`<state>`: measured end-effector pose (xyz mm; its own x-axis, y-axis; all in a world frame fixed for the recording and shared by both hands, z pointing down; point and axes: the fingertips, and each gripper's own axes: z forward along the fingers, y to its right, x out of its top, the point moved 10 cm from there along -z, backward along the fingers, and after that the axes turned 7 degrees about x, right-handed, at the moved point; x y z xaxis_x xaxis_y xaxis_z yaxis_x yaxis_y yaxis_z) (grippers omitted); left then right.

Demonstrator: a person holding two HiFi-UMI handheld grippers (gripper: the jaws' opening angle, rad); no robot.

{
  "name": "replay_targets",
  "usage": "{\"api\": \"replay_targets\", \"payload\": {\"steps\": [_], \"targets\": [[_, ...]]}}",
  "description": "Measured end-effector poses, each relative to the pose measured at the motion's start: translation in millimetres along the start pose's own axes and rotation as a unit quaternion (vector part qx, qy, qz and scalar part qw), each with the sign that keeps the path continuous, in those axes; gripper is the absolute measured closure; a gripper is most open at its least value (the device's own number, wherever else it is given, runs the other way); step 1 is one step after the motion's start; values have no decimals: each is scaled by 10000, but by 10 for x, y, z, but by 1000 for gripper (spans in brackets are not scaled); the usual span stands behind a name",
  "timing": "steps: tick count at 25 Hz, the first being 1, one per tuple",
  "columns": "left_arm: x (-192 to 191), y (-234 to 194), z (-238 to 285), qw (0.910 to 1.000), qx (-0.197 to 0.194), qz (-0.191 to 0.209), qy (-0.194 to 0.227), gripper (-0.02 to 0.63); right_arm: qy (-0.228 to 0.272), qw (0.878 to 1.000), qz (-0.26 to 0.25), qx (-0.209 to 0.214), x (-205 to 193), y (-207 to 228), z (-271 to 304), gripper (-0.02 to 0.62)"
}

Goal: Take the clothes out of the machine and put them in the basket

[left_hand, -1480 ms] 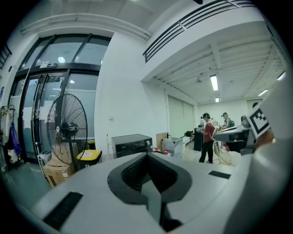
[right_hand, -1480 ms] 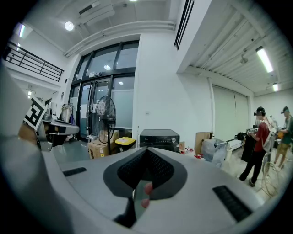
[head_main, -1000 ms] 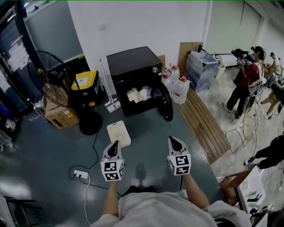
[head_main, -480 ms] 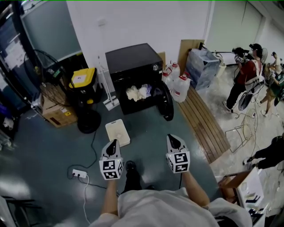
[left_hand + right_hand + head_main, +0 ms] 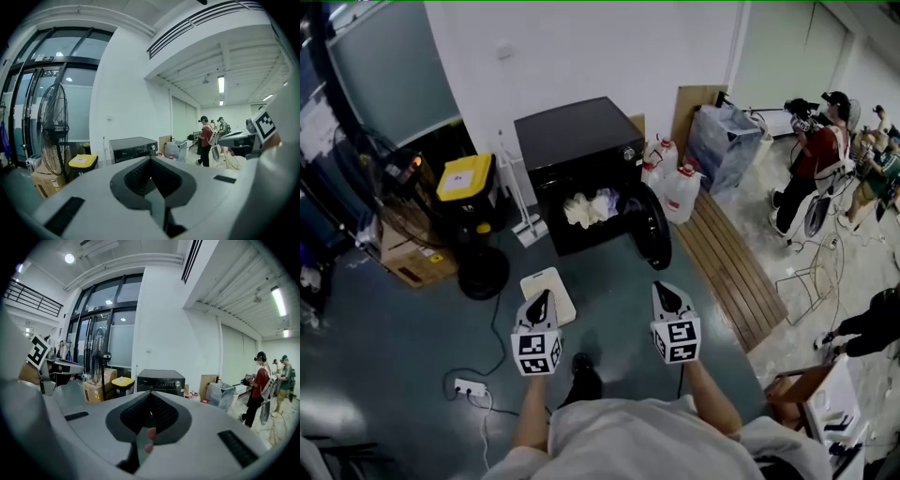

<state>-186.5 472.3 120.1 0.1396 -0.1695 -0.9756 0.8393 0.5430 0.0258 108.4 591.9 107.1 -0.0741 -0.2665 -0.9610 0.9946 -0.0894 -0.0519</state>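
Observation:
The black machine (image 5: pixel 577 150) stands against the white wall, its round door (image 5: pixel 654 225) swung open to the right. Pale clothes (image 5: pixel 589 208) lie piled in its opening. A white basket (image 5: pixel 553 281) sits on the floor in front of it. My left gripper (image 5: pixel 538 305) is shut and empty, its tip over the basket's near edge in the head view. My right gripper (image 5: pixel 666 295) is shut and empty, level with the left one, short of the door. Both gripper views show the machine (image 5: pixel 133 147) (image 5: pixel 161 380) ahead beyond shut pads (image 5: pixel 140 176) (image 5: pixel 164 413).
Left of the machine are a yellow-lidded black bin (image 5: pixel 467 183), a floor fan (image 5: pixel 483 267) and a cardboard box (image 5: pixel 411 258). A power strip (image 5: pixel 469 386) with a cable lies near my left. Plastic jugs (image 5: pixel 675 187), a wooden platform (image 5: pixel 731 267) and people (image 5: pixel 811 159) are on the right.
Both grippers have moved forward toward the machine; the left tip now reaches the basket's near edge. My foot has stepped into view below them.

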Motion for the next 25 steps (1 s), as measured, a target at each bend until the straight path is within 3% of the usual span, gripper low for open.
{"api": "replay_targets", "payload": {"steps": [11, 25], "targets": [[358, -753, 954, 9996, -268, -46, 32, 588, -20, 9997, -8, -232, 497, -58, 1074, 572], [532, -1448, 1863, 9983, -566, -83, 110, 588, -152, 9987, -60, -480, 767, -143, 2107, 572]]}}
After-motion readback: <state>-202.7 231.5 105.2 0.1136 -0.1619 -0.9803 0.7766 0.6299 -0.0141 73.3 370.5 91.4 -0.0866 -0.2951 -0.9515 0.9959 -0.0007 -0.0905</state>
